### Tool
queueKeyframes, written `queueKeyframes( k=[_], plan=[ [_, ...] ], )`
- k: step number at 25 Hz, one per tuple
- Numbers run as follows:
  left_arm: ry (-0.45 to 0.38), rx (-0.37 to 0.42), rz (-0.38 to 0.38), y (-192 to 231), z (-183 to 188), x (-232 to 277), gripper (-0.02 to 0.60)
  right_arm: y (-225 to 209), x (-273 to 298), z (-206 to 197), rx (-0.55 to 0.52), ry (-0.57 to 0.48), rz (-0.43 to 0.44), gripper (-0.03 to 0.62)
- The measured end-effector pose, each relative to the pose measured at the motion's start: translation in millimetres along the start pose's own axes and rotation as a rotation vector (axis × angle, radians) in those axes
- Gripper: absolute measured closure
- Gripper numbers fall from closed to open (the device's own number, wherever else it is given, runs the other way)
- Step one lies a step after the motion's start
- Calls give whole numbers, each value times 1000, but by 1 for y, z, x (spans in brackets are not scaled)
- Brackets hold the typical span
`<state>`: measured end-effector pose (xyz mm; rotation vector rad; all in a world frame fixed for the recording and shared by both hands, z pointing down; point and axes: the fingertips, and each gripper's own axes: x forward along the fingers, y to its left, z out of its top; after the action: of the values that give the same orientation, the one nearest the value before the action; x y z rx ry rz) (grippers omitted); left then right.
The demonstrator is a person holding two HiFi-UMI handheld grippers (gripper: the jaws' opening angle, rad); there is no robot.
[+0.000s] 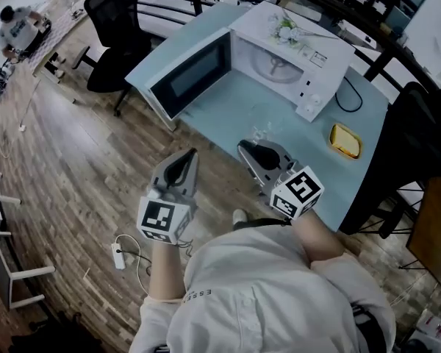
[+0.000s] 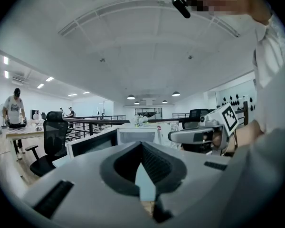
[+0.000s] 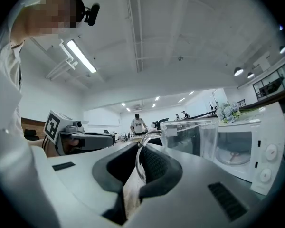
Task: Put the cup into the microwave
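A clear glass cup [image 3: 192, 136] hangs in front of my right gripper [image 3: 138, 161], whose jaws are shut on its handle. In the head view the cup [image 1: 263, 132] shows faintly over the near part of the light blue table [image 1: 228, 112], just off the right gripper [image 1: 247, 148]. The white microwave [image 1: 283, 54] stands on that table with its door [image 1: 189, 77] swung wide to the left; its cavity and turntable [image 3: 249, 148] face me. My left gripper [image 1: 187, 157] is shut and empty, held over the wooden floor beside the table's near edge.
A yellow dish [image 1: 345, 141] lies on the table right of the microwave, with a black cable [image 1: 349, 98] behind it. A black office chair [image 1: 114, 31] stands left of the table. A power strip [image 1: 118, 256] lies on the floor. A person [image 1: 18, 29] works at a far desk.
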<state>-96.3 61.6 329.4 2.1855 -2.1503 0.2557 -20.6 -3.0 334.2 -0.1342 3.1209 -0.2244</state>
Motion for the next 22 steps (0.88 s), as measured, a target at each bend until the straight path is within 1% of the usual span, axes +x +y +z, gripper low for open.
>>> queueKeyframes(
  k=[6,12,14,19,22],
  plan=[
    [12,1,-62,14,0,61,581,-54,20,1,4,3,-40,557],
    [38,15,-154,29,-3,112,581,-95,39,-3,8,31,-89,557],
    [43,15,-195,35,-4,132,581,-111,48,-6,27,37,-107,557],
    [55,29,-323,50,-7,187,581,-156,72,-14,70,34,-168,556],
    [60,18,-380,61,-11,220,581,-183,86,-20,84,30,-203,556]
  ],
)
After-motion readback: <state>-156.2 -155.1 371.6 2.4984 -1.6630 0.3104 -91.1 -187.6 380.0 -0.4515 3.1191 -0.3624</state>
